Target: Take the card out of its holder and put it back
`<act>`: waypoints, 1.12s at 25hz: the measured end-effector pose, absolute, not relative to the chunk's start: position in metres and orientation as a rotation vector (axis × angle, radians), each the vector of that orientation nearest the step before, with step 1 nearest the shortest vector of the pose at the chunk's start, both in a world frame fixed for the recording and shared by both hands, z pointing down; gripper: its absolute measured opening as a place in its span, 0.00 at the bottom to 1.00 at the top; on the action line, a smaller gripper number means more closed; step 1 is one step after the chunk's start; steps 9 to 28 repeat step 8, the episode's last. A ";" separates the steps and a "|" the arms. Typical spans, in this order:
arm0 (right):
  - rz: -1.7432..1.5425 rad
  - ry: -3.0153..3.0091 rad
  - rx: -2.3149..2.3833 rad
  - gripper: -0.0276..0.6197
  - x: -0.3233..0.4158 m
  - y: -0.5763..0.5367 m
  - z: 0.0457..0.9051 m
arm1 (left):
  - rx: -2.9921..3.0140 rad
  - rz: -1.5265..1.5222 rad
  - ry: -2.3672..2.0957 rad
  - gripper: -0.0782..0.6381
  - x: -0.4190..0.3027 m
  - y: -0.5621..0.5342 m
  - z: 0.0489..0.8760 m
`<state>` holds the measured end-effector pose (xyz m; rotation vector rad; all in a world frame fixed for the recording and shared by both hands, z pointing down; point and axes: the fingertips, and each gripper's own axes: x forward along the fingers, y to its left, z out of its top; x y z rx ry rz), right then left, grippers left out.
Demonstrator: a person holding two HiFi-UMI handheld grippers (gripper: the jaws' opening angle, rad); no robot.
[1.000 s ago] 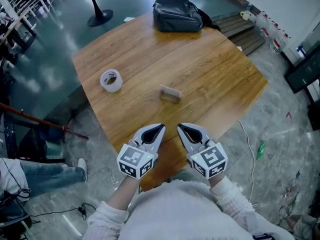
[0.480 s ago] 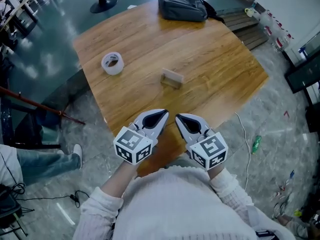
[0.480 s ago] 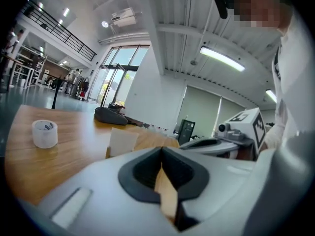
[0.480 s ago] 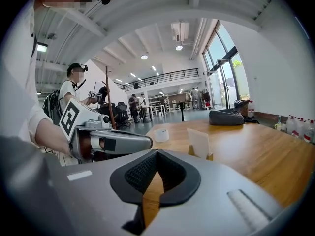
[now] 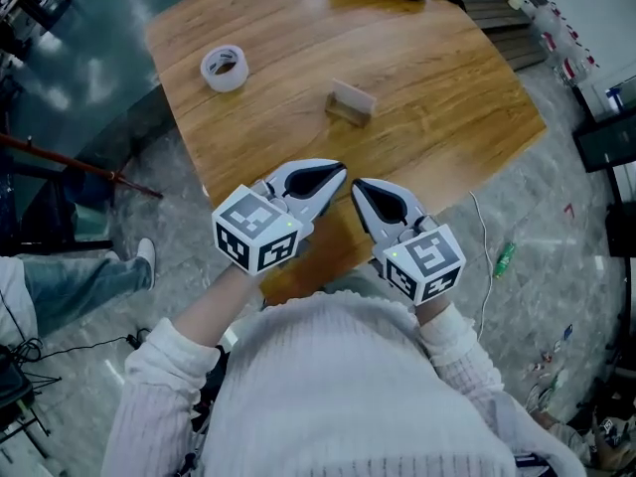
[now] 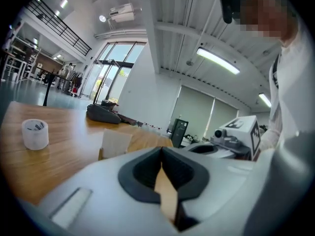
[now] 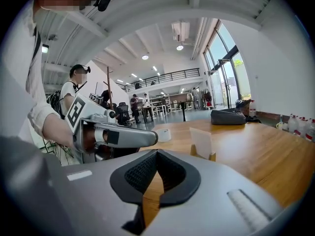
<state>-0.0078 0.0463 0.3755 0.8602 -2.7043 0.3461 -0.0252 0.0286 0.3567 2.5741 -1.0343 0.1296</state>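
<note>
No legible text or labels anywhere

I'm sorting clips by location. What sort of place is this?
Probably a large open-plan office or lab hall: a mezzanine railing runs above, tall windows line one wall, and other people stand in the background beyond the wooden table.

Smooth wood-grain table [image 5: 447, 78], matt paper card [image 5: 354, 94] w/ wood holder [image 5: 344, 115].
</note>
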 end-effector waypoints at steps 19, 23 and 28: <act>0.303 -2.699 0.864 0.04 -0.006 0.032 0.376 | 2.587 0.150 -1.023 0.12 -0.028 0.019 0.355; 0.303 -2.699 0.864 0.04 -0.006 0.032 0.376 | 2.587 0.150 -1.023 0.12 -0.028 0.019 0.355; 0.303 -2.699 0.864 0.04 -0.006 0.032 0.376 | 2.587 0.150 -1.023 0.12 -0.028 0.019 0.355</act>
